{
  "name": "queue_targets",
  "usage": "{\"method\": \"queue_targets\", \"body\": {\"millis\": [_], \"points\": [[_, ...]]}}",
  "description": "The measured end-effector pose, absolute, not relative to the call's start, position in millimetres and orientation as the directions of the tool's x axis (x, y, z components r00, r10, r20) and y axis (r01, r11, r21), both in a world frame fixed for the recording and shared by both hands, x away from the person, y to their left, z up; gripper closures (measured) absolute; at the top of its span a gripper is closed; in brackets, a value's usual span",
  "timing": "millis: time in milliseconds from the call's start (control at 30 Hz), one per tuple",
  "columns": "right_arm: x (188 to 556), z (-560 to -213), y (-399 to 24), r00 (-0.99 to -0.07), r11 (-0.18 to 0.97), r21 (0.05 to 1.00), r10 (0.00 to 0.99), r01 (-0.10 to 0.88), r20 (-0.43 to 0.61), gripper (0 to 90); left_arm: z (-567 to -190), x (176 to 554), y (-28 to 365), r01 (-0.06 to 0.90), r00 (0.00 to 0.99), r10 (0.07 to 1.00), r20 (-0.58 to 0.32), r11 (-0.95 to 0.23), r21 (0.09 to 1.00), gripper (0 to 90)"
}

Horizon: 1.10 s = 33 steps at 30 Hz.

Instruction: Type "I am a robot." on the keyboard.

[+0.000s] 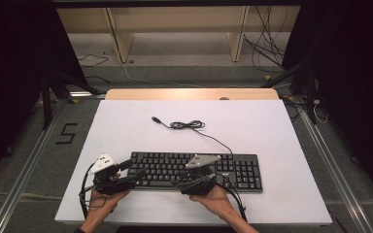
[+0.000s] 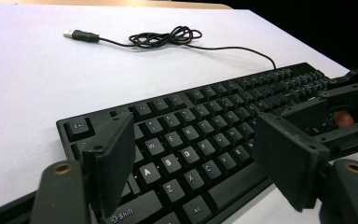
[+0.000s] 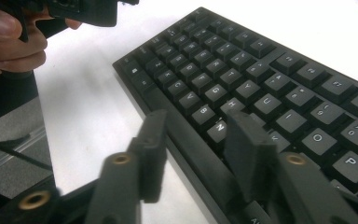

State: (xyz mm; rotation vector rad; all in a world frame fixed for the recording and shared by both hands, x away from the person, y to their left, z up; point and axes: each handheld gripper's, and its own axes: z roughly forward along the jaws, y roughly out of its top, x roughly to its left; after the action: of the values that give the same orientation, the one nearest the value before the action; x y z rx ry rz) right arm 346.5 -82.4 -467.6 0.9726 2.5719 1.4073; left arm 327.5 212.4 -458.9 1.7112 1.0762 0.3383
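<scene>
- High view: black keyboard point(image 1: 194, 171) lies flat at the near middle of the white counter point(image 1: 126, 131), long side across. Its cable point(image 1: 189, 125) runs off the back edge to a loose coil, plug lying free farther back.
- High view: left tool point(image 1: 125, 170) sits at the keyboard's left end, right tool point(image 1: 205, 180) at the front edge near the middle. A hand point(image 1: 216, 198) shows behind the right tool.
- Left tool view: left tool point(image 2: 193, 163) has its jaws spread wide, nothing between the pads, hovering over the keyboard's point(image 2: 200, 135) left front corner around the A, S, Z, X keys. No pad touches a key as far as can be seen. Cable point(image 2: 168, 37) coil and plug lie well back on the counter point(image 2: 28, 93).
- Right tool view: right tool point(image 3: 193, 149) has its jaws apart and straddles the front edge of the keyboard point(image 3: 261, 84) near the N key. One jaw is over the counter point(image 3: 93, 107), the other over the keys. Pads do not press on it.
- Step, as judged: both tools are lined up at the keyboard's front edge, with no grip made.
- Next move likely calls for closing each tool on the front edge at about the same time, keeping the keyboard level and minding the trailing cable.
</scene>
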Motion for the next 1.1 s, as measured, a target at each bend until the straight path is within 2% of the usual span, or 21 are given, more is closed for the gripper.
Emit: {"method": "queue_targets", "body": {"millis": [400, 633, 1100], "points": [[345.6, -461.6, -92.2, -0.784, 0.348, 0.791, 0.569, 0.502, 0.247, 47.4, -459.3, 338.3, 201.4, 0.520, 0.563, 0.785, -0.258, -0.093, 0.849, 31.1], [347.1, -457.3, -104.9, -0.760, 0.315, 0.802, 0.603, 0.507, 0.244, 42.9, -460.2, 344.5, 193.7, 0.537, 0.572, 0.781, -0.253, -0.123, 0.835, 38.4], [346.8, -449.5, -124.7, -0.732, 0.265, 0.822, 0.637, 0.504, 0.243, 38.5, -466.6, 369.1, 172.2, 0.567, 0.601, 0.769, -0.217, -0.219, 0.794, 69.2]]}}
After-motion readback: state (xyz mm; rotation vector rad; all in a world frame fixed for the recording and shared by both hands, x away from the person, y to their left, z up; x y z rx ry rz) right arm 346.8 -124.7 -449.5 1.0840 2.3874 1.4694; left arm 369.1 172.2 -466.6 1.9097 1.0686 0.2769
